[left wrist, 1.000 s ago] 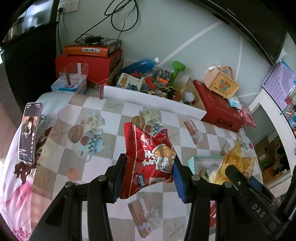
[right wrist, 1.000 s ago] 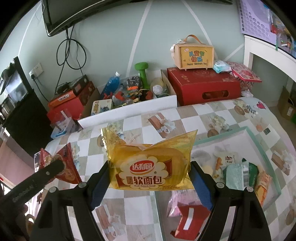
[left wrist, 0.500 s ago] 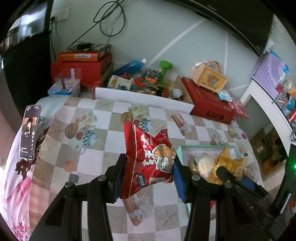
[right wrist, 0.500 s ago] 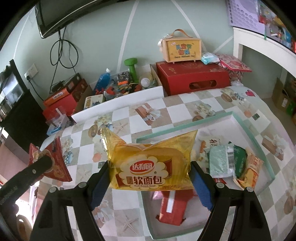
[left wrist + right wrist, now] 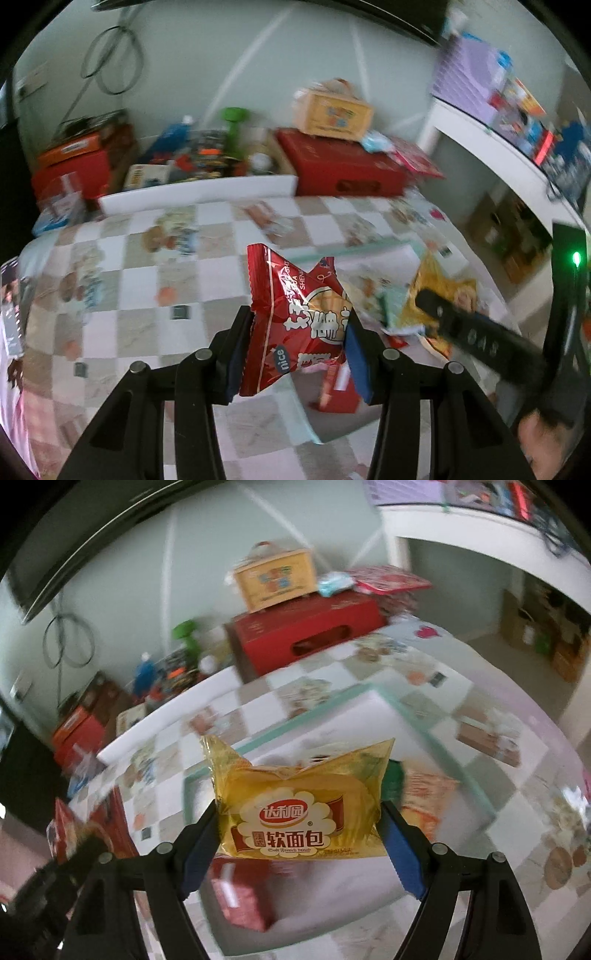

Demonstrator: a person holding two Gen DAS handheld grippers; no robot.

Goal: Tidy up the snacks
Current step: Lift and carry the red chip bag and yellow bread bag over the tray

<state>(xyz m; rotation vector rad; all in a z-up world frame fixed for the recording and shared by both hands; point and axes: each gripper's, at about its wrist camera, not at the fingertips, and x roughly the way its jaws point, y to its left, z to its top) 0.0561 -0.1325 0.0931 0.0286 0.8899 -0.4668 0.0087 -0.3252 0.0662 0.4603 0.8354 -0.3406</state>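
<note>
Left hand-held gripper point(image 5: 291, 354) pinches crinkled red packet point(image 5: 295, 321) (glossy).

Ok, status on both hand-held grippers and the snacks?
Left hand-held gripper shut on red snack packet. Right hand-held gripper shut on yellow bread packet, over teal-rimmed tray. Nothing blocking.

My left gripper point(image 5: 295, 354) was a matte black frame of two forked arms with triangular cut-outs, each arm studded with round silver screw heads and ending in a finger faced with a dark blue pad point(image 5: 357, 363). My right gripper point(image 5: 301, 843) had the same black forked build and silver screws, with brighter blue pads point(image 5: 400, 856) on the inner faces of its fingers. Seen from the left camera, one black finger of it carried pale lettering, and a small green light point(image 5: 575, 258) glowed on a black upright part beside it.
</note>
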